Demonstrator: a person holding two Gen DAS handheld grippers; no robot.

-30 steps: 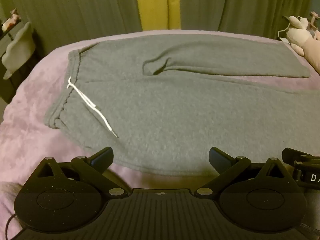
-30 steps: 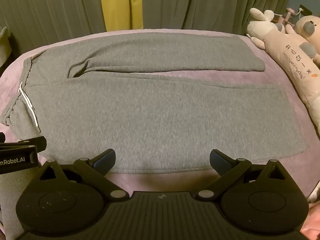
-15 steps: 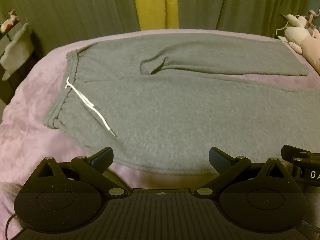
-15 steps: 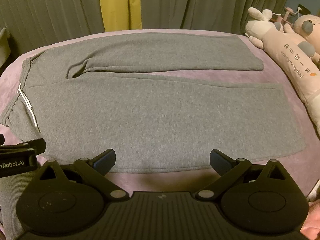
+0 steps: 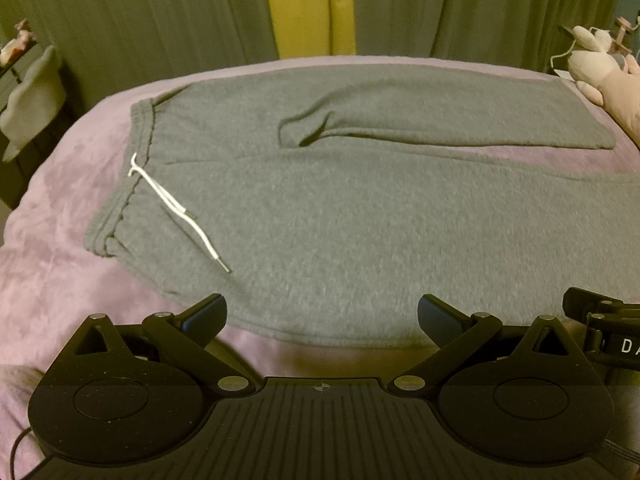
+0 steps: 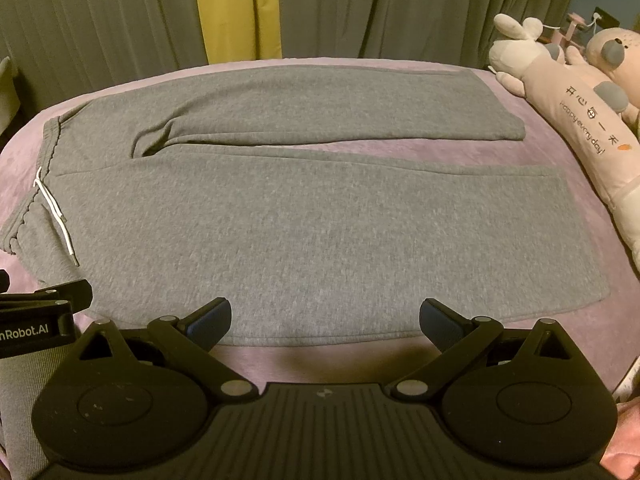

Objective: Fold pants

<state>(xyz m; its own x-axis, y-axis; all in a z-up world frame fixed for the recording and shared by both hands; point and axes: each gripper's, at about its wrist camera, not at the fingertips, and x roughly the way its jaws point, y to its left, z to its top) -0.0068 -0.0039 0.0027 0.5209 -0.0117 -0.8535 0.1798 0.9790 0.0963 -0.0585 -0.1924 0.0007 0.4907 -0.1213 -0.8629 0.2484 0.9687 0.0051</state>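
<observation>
Grey sweatpants point(image 5: 360, 208) lie flat on the purple bed, waistband to the left, legs to the right; they also show in the right wrist view point(image 6: 320, 220). A white drawstring point(image 5: 180, 212) lies across the waist area. The far leg is narrower, with a fold near the crotch point(image 5: 304, 132). My left gripper point(image 5: 320, 316) is open and empty, hovering at the near hem by the waist. My right gripper point(image 6: 325, 318) is open and empty at the near edge of the near leg. Each gripper's body shows at the edge of the other's view.
The purple blanket point(image 5: 52, 264) covers the bed. Plush toys point(image 6: 572, 104) lie along the right edge. Grey and yellow curtains point(image 6: 236, 8) hang behind the bed. A pale object point(image 5: 32, 100) sits at the far left.
Both grippers have shifted slightly; the pants sit a touch lower and left in the views. Nothing was grasped and the pants have not moved.
</observation>
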